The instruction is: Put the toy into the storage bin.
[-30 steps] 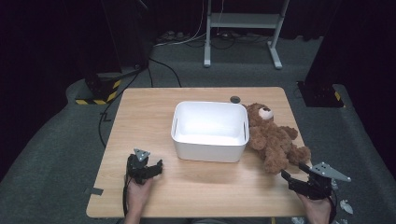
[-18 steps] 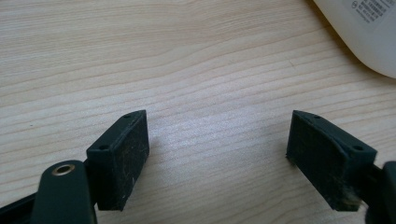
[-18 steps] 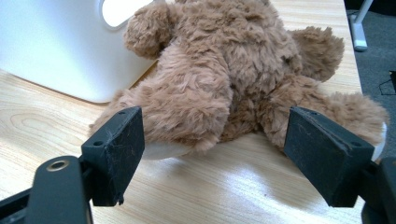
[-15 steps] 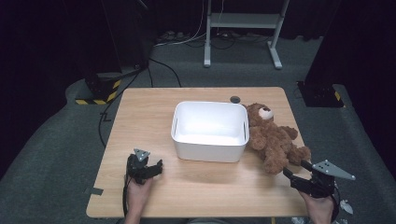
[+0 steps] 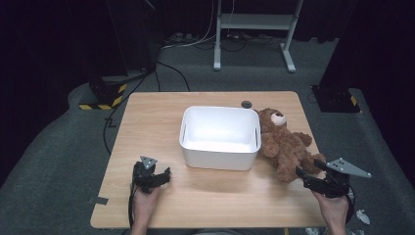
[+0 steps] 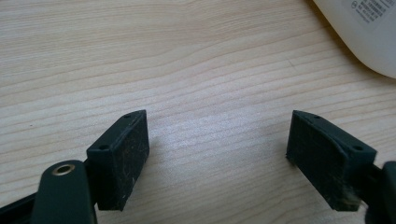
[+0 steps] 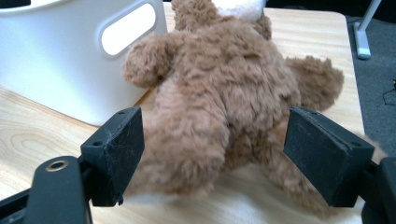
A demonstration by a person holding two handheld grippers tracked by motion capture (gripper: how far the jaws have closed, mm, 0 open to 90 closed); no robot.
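Reaching in from the near right edge of the worktop (image 5: pixel 161 122), your right claw (image 5: pixel 311 176) stands released, its jaws spread wide to either side of the bear (image 5: pixel 288 145), so the soft legs and lower body sit in the gap between them without yet being pinched; that wide spread suits a plump, yielding toy, since a narrow gap would only push the fur away. In the right gripper view the bear (image 7: pixel 224 93) lies low on the wood with a paw lifted toward the bin (image 7: pixel 70 60), and the claw (image 7: pixel 233 154) comes at it level with the surface, which should let the jaws close round the thick of the body rather than skim the top. Your left claw (image 5: pixel 155 177) rests near the front left, also released and holding nothing, parked well apart from the bear so it stays out of the way; its own view shows bare wood between its jaws (image 6: pixel 217 158) and a corner of the bin (image 6: pixel 364 32) just beyond. Farther back, the white bin (image 5: pixel 220 138) stands empty in the middle, with the bear lying against its right wall, head toward the far edge, a short lift from the opening. A small dark disc (image 5: pixel 246 104) lies behind the bin.
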